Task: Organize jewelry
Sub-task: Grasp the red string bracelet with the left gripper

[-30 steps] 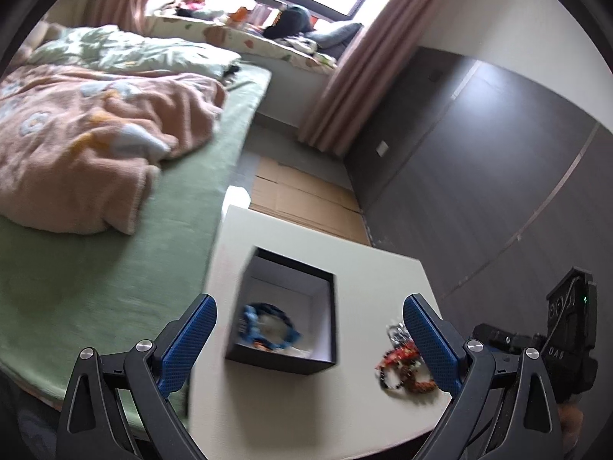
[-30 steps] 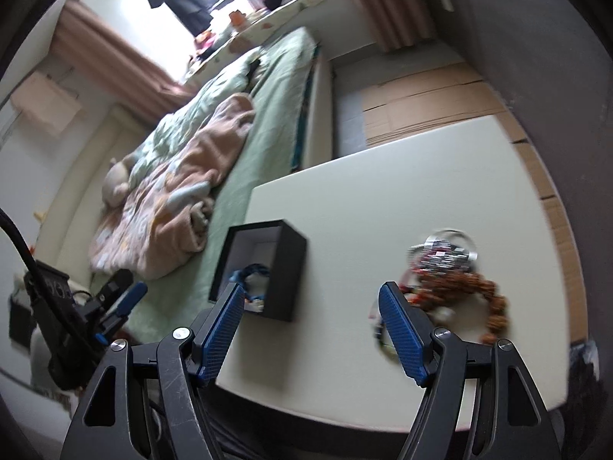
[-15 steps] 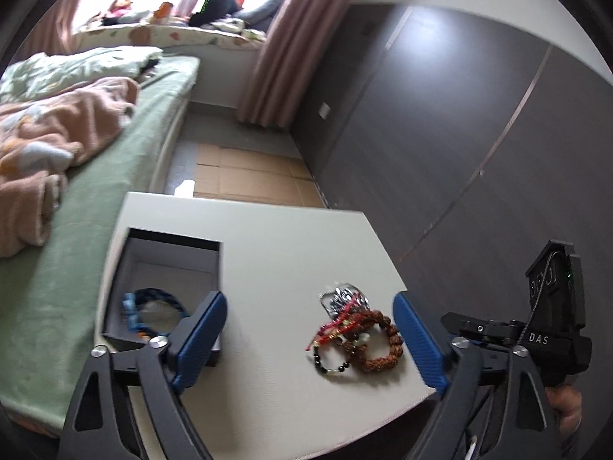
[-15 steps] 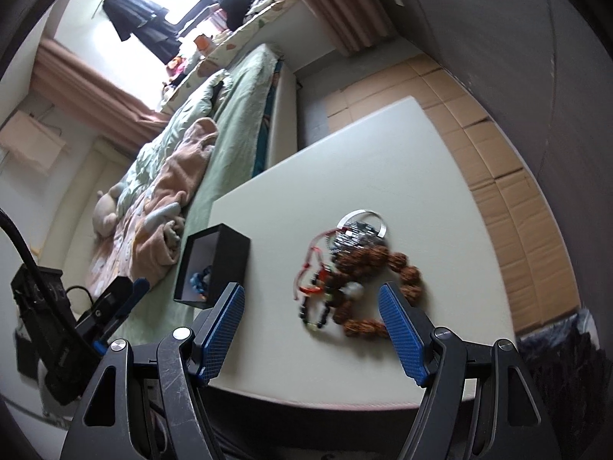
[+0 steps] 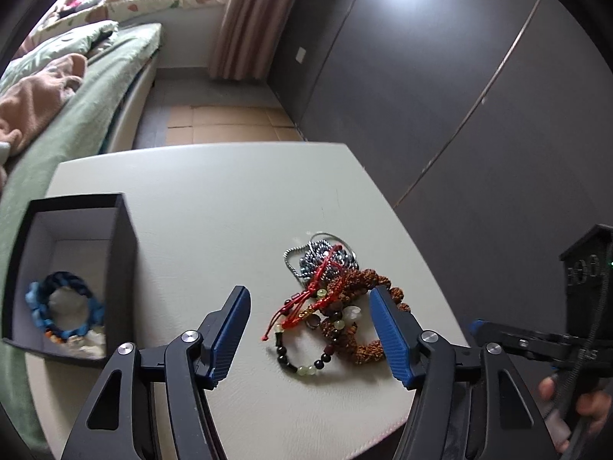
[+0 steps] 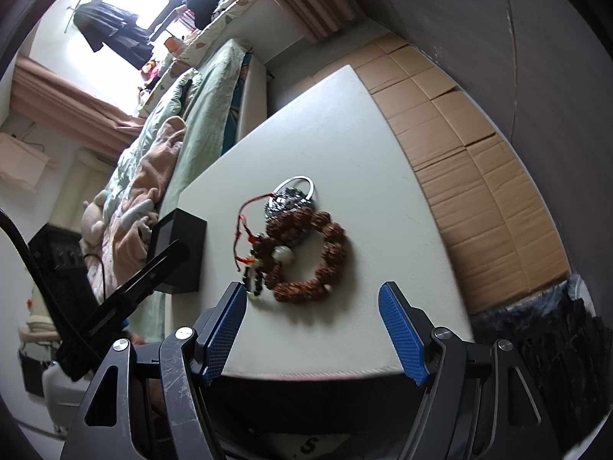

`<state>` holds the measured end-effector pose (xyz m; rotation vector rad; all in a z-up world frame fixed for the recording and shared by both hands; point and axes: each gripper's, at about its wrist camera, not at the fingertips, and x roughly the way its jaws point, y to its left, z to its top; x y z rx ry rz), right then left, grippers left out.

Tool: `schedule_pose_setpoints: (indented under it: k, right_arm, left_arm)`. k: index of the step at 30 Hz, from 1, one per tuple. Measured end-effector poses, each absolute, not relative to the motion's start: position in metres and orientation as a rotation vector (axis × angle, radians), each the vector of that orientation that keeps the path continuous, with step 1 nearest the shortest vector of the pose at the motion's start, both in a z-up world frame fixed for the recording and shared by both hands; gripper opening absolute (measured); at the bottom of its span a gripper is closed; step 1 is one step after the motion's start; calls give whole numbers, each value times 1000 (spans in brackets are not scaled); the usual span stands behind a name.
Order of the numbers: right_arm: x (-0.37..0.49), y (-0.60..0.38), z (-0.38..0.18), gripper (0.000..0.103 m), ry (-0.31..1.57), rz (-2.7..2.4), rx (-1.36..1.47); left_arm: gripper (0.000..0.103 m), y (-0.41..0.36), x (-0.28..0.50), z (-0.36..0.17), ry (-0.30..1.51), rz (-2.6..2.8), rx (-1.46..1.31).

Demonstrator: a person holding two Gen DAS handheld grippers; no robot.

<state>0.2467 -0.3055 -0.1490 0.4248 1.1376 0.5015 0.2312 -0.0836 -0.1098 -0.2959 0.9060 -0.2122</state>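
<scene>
Bracelets [image 5: 329, 318] lie heaped on the worktop [image 5: 214, 199] between the left gripper [image 5: 310, 333]'s closing fingers, untouched; right gripper [image 6: 312, 329] fingers gape empty.

a: bare table [image 5: 230, 199] between black box [image 5: 118, 253] and bracelet heap [image 5: 329, 306]; a gripper could pass there.
b: far half of the table bare too. box walls upright at the left edge.

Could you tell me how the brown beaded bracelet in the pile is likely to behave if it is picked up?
The brown beaded bracelet would probably sag, being strung beads. It overlaps the red cord bracelet, so neighbours may drag along. Its knobbly beads should grip well.
</scene>
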Motion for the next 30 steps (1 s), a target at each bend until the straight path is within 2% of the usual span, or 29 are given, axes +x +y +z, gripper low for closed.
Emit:
schedule_pose_setpoints:
  k: [4,5,6,8,20,28,29,30]
  right_arm:
    - [242,-316,-151,73,1137,486,437]
    - [242,-317,-151,73,1137,482,441]
    - [241,-318,-152,73,1137,480,445]
    - [240,-319,-152,73,1137,480,456]
    - [251,-281,-164,70,1172,536,449]
    - [259,-266,-161,70,1163,554,454]
    - [258,-268,-161,70,1164,545,456]
    - [257,-270,-161,70,1165,536,450]
  left_arm:
    - [66,-89,244,-126,941,-209,-301]
    - [60,-89,246,-130,948,-198,-300]
    - [36,-89,247,-133,955,-194,-302]
    - [1,-88,247,-138,980,-203,-320]
    - [0,-60,203,-104,852,-211,-436]
    - [2,-55,223,-115,954,-194,-471]
    - [4,-56,222,-114,947,-196,-460]
    - [20,-58,222,-114,946,-195,-449]
